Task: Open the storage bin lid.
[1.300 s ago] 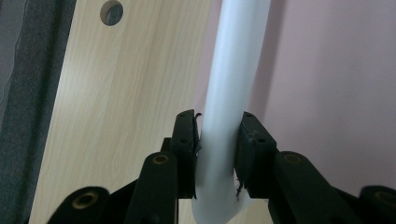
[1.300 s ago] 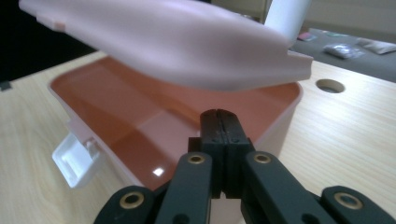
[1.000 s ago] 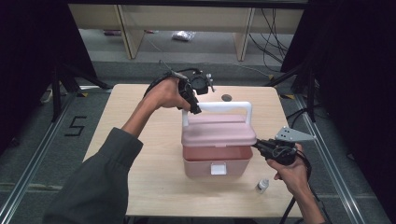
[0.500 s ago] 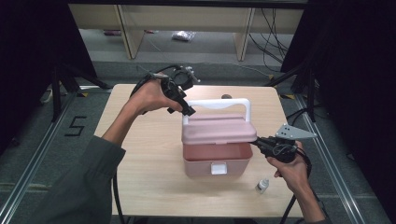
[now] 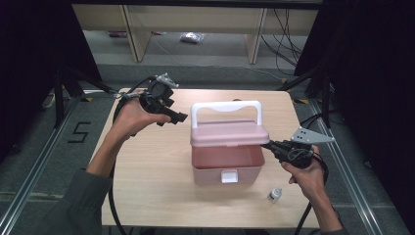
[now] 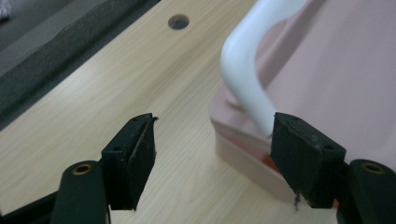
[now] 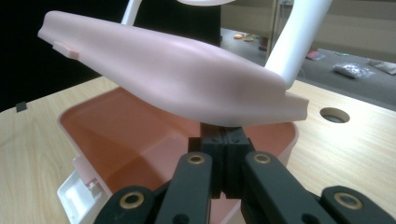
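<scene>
A pink plastic box (image 5: 227, 166) with a white handle (image 5: 226, 106) stands mid-table. Its lid (image 5: 229, 133) is lifted at the front, so the inside shows. My right gripper (image 5: 268, 145) is shut, and its closed tips (image 7: 227, 140) sit under the lid's (image 7: 177, 79) right edge, over the box's rim. My left gripper (image 5: 176, 117) hovers left of the handle, apart from it. Its jaws have just been opening and stand open with nothing between them. In the left gripper view, that gripper (image 6: 212, 149) points at bare table beside the handle (image 6: 243, 70).
A small bottle (image 5: 275, 195) lies on the table near the front right, close to my right hand. The box's white latch (image 5: 228, 176) faces the front edge. A round hole (image 6: 178, 21) is set in the tabletop behind the box.
My left gripper opened, let go of the handle's left corner and moved left and slightly down, away from the box. The right gripper and the lid have stayed put.
</scene>
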Demonstrator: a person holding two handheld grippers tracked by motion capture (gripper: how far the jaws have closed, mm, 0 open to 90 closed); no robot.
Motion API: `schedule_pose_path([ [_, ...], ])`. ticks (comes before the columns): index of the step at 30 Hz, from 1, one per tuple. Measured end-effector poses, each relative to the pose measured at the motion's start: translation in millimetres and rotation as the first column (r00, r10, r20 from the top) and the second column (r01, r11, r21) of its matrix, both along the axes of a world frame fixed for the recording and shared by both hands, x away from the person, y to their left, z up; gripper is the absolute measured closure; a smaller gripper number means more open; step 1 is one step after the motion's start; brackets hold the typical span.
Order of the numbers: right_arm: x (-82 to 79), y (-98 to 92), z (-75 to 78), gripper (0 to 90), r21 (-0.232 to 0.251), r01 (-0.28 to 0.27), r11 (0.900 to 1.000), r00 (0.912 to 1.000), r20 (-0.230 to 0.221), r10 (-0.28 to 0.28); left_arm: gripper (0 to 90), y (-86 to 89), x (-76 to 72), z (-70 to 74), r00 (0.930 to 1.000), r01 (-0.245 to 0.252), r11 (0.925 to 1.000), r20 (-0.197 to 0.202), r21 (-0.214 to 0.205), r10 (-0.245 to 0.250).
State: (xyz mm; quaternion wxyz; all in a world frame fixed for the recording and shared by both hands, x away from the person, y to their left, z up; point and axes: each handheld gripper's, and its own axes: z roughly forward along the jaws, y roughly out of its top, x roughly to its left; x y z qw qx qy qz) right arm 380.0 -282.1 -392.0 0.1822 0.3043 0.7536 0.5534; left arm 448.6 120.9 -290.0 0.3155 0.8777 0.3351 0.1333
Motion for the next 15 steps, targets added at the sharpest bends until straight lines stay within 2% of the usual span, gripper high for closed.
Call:
schedule_pose_path([
  [1,-1.6,1.4,0.4,90.0,0.01,0.018,0.9998,0.9997,-0.016,-0.018,30.0,4.1,-0.1,-7.5,0.9995,0.011,0.9999,0.029,0.013,-0.012],
  [2,0.3,1.0,0.2,90.0,0.004,0.017,0.9999,0.9998,0.008,-0.017,29.5,7.8,-0.3,-12.6,0.9992,0.0,0.9999,0.041,0.013,-0.001],
  [3,0.1,1.0,0.5,90.0,0.005,0.014,0.9999,0.9999,0.001,-0.014,29.3,10.1,-1.8,-17.1,0.9981,-0.031,0.9995,0.054,0.012,0.03],
  [4,0.2,1.2,0.6,90.0,0.003,0.016,0.9999,0.9999,0.002,-0.016,28.9,10.1,-1.8,-17.1,0.9981,-0.031,0.9995,0.054,0.012,0.03],
  [5,0.2,0.8,1.2,90.0,-0.006,0.005,1.0,1.0,-0.006,-0.005,28.8,10.5,-4.4,-23.2,0.9995,-0.026,0.9993,0.016,-0.028,0.026],
  [6,0.1,1.0,1.3,90.0,-0.007,0.005,1.0,1.0,-0.005,-0.005,28.9,13.4,-8.4,-33.0,0.9989,-0.046,0.9978,0.009,-0.047,0.047],
  [8,0.5,1.1,1.3,90.0,-0.006,0.006,1.0,1.0,-0.005,-0.006,28.8,15.9,-13.2,-43.5,0.9981,-0.06,0.9959,0.005,-0.067,0.061],
  [11,0.6,1.3,2.0,90.0,-0.01,0.01,0.9999,0.9999,-0.005,-0.011,28.1,20.3,-20.2,-54.3,0.998,-0.061,0.9934,-0.018,-0.097,0.06],
  [12,-0.5,2.2,1.9,90.0,-0.001,0.021,0.9998,0.9997,-0.012,-0.021,27.8,21.7,-25.0,-58.1,0.9975,-0.07,0.989,-0.008,-0.13,0.07],
  [13,-0.3,2.2,2.1,90.0,0.005,0.02,0.9998,0.9996,-0.018,-0.02,27.7,21.7,-25.0,-58.1,0.9975,-0.07,0.989,-0.008,-0.13,0.07],
  [15,1.7,1.4,2.8,90.0,-0.004,0.005,1.0,1.0,-0.003,-0.005,27.0,20.6,-35.3,-66.3,0.9976,-0.069,0.9861,-0.002,-0.151,0.07],
])
